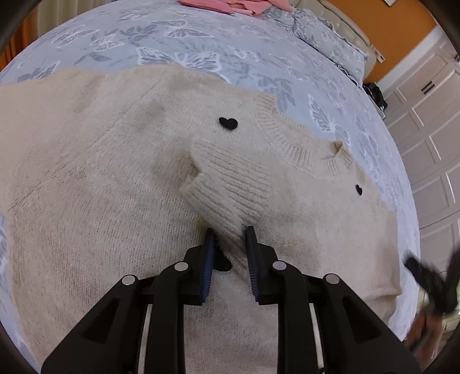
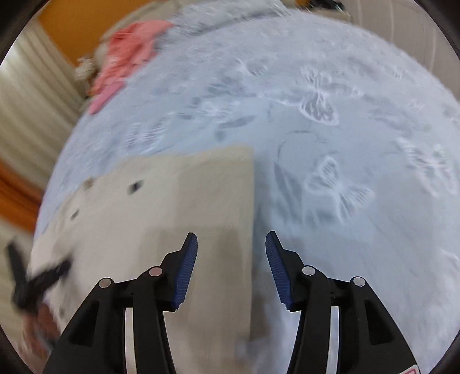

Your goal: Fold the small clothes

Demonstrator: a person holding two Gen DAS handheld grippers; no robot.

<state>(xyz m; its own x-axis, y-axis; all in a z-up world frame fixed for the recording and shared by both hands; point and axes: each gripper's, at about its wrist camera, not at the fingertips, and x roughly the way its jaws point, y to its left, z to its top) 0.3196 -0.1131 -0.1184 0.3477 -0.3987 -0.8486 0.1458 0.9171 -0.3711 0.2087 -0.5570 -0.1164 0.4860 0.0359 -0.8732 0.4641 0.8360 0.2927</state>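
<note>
A cream knit sweater (image 1: 115,178) with small black hearts lies flat on the bed. Its ribbed sleeve cuff (image 1: 230,187) is folded over the chest, below the neckline (image 1: 290,143). My left gripper (image 1: 230,233) is shut on the sleeve just behind the cuff. The right gripper shows blurred at the far right of the left wrist view (image 1: 431,279). In the right wrist view my right gripper (image 2: 231,238) is open and empty above the sweater's straight edge (image 2: 201,201). The left gripper shows blurred at that view's lower left (image 2: 31,282).
The bed has a grey-blue butterfly-print cover (image 1: 201,43) (image 2: 345,143). Pink clothes (image 1: 238,5) (image 2: 123,60) lie at its far side. Pillows (image 1: 330,37) sit near the headboard. White cabinet doors (image 1: 425,138) stand beside the bed.
</note>
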